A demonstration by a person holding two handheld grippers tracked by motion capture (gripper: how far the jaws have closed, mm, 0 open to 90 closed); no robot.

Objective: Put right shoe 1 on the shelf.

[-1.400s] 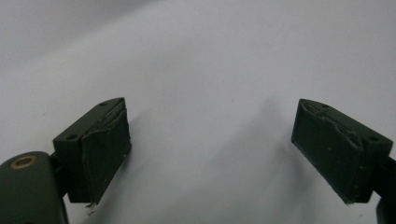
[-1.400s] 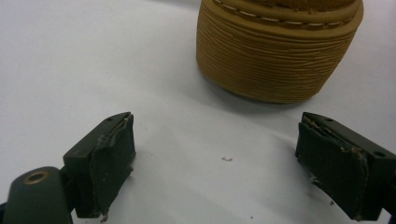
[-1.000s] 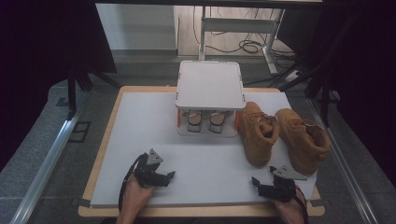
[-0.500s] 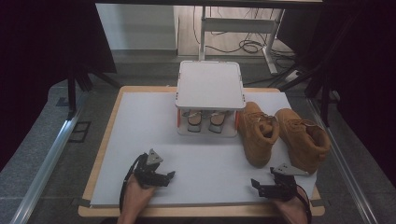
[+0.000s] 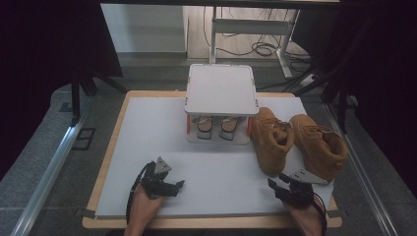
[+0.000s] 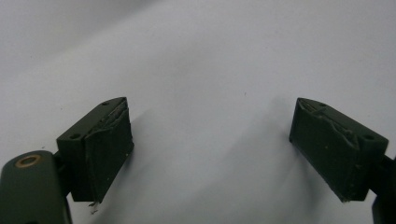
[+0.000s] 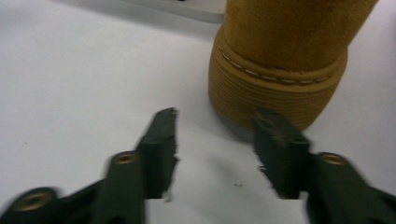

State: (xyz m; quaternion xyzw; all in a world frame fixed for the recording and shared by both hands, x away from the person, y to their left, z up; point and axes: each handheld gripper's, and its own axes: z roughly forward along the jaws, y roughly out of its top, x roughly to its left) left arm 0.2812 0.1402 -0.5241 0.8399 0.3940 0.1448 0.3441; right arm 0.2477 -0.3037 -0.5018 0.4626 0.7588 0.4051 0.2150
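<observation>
The near boot is seen at about 12 o'clock from the right gripper, just beyond its tips and not yet touched. The boot's long axis is laid from heel, nearest the person, to toe, up toward the white rack, so the rounded heel is what is faced by the jaws. In the right gripper view that heel is found at 1 o'clock, just past the right gripper, with bare table between the jaws. The second boot is set beside the first, at 3 o'clock from it.

The right gripper's jaws have just been closing and are held part-way apart, with nothing pinched. The left gripper is kept well apart, at 9 o'clock from the right one, over the white table; in its own view the left gripper is spread wide with nothing between the jaws.

The right hand is clearly the nearer. A short advance toward 12 o'clock is judged to be needed before the heel can be taken.
</observation>
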